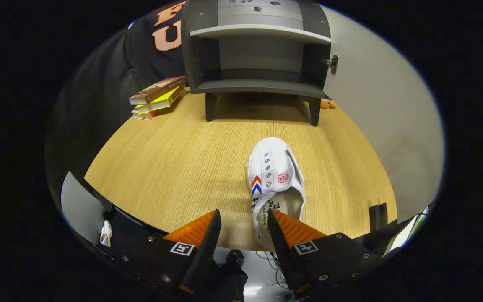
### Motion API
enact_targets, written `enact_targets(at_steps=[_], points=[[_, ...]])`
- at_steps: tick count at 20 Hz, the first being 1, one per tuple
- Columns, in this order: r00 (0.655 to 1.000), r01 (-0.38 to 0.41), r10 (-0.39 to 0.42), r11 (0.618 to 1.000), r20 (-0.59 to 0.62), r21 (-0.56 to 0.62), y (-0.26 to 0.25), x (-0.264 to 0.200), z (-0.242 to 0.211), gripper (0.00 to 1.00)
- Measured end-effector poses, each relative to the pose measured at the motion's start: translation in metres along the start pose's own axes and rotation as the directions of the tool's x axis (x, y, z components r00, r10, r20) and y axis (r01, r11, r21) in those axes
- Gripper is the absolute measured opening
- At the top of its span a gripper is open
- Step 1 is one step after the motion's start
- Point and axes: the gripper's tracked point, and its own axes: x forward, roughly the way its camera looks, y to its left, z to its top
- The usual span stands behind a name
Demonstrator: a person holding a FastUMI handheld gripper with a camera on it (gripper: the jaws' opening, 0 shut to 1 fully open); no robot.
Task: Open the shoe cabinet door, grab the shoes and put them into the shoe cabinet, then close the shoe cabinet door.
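Jaws parted, nothing clamped between them: gripper point(243, 220) hovering over the near edge of the wooden table point(174, 167), a clear gap showing between the two fingers. White shoe point(276, 184) lying on the table just ahead of the right finger, heel end nearest, toe pointing away toward the cabinet. Right fingertip overlapping the shoe's heel opening (touching or merely above it, cannot tell); left finger well clear of the shoe, bare wood ahead of it. Shoe offset to the right of the gap, not centred between the fingers.

Beyond the shoe, an open stretch of bare table running up to the shoe cabinet point(260, 63), standing on short legs at the far side of the table. Door point(375, 109) swung wide open to the right, hinge visible at the cabinet's right wall. Inside, a lower compartment and a shelf above it, both bare. Small orange object point(326, 104) on the table by the cabinet's right rear leg, partly hidden by the door. Stack of books point(157, 97) lying to the left of the cabinet, near the table's far left edge, well apart from the shoe. Second white shoe point(106, 233) down below the table's near left edge, beside the left finger's mount.
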Motion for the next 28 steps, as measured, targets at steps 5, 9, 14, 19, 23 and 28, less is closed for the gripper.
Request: enact_targets(at_steps=[5,9,14,19,23,28], points=[[0.999,-0.011,0.010,1.000,-0.049,-0.019,-0.005,0.028,-0.012,0.64],[0.998,0.008,-0.010,1.000,-0.057,-0.025,-0.014,0.040,-0.017,0.40],[0.999,0.010,-0.010,1.000,-0.046,-0.018,-0.012,0.036,-0.008,0.00],[0.999,0.043,-0.044,0.998,-0.010,-0.040,-0.009,0.023,0.023,0.00],[0.997,0.074,-0.074,0.997,0.006,0.020,-0.009,0.006,0.047,0.00],[0.989,0.111,-0.109,0.994,0.101,-0.018,-0.001,-0.039,0.106,0.00]])
